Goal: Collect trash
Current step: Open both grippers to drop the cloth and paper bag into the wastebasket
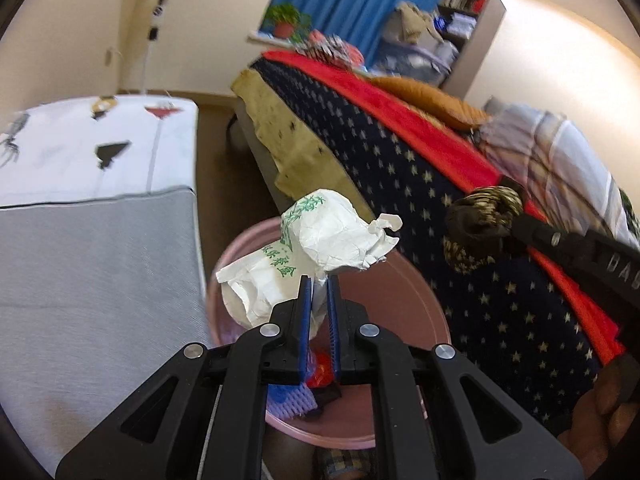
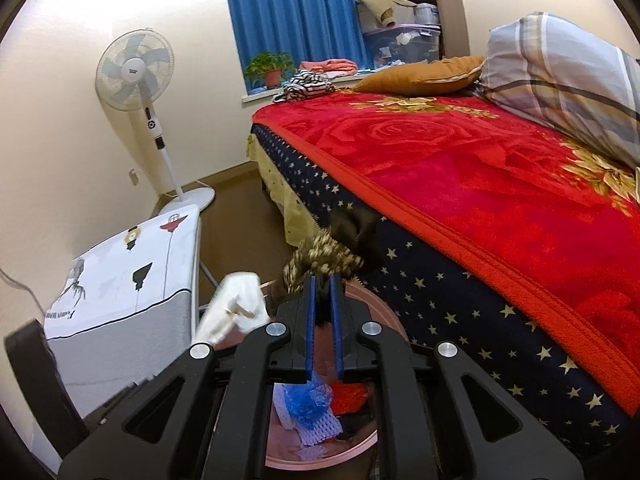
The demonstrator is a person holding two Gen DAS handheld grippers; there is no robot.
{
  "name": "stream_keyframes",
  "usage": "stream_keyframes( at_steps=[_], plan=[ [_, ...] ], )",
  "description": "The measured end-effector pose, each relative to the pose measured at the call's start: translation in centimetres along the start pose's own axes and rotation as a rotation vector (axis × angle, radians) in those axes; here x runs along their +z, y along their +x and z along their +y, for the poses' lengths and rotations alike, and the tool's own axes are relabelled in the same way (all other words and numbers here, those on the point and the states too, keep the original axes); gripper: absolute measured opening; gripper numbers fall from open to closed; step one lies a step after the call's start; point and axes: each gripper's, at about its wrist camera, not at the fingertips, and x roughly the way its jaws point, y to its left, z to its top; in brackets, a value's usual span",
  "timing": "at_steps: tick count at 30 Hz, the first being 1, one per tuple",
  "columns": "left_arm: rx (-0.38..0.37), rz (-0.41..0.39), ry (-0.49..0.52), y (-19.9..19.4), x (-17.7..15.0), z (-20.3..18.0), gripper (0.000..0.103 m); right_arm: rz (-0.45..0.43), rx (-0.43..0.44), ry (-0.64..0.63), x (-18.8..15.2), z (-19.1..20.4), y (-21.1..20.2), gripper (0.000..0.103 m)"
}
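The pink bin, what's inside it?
The pink bin holds crumpled blue plastic, white foam netting and something red. The right gripper covers the rest.

Left gripper [image 1: 318,280] jaws nearly closed, pointing downward; right gripper [image 2: 324,280] likewise.

Bin [image 1: 416,300]: stood below my grippers, between the covered appliance [image 2: 132,280] on the left and the bed [image 2: 480,184] on the right.
In bin: foam netting [image 2: 316,426] and scraps.
Fan [image 2: 136,68]: stood behind the appliance.
Pillows [image 2: 560,72]: lay on the bed.
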Motion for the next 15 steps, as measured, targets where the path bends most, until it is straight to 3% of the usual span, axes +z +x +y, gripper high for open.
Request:
stream_keyframes(
  at_steps=[1, 3, 4, 5, 9, 15],
  plan=[
    [0.004, 0.016, 0.002, 0.3, -0.1, 0.1, 0.01, 0.0, -0.004, 0.007, 0.1, -0.1, 0.0, 0.017],
    [0.022, 0.03, -0.005, 0.4, -0.2, 0.6, 0.029, -0.005, -0.012, 0.027, 0.1, -0.5, 0.0, 0.04],
    [0.035, 0.024, -0.015, 0.2, -0.2, 1.1, 0.033, -0.013, -0.018, 0.04, 0.1, -0.6, -0.2, 0.056],
    [0.044, 0.019, -0.023, -0.1, -0.2, 1.4, 0.036, -0.017, -0.018, 0.049, 0.2, -0.8, -0.3, 0.063],
    [0.099, -0.018, -0.027, -2.1, 0.1, 2.4, 0.039, -0.01, 0.005, 0.043, 0.1, -0.2, -0.8, 0.067],
    [0.182, -0.069, -0.033, -5.1, 0.3, 3.6, 0.056, -0.009, 0.07, -0.003, -0.2, 1.6, -2.4, 0.087]
  ],
)
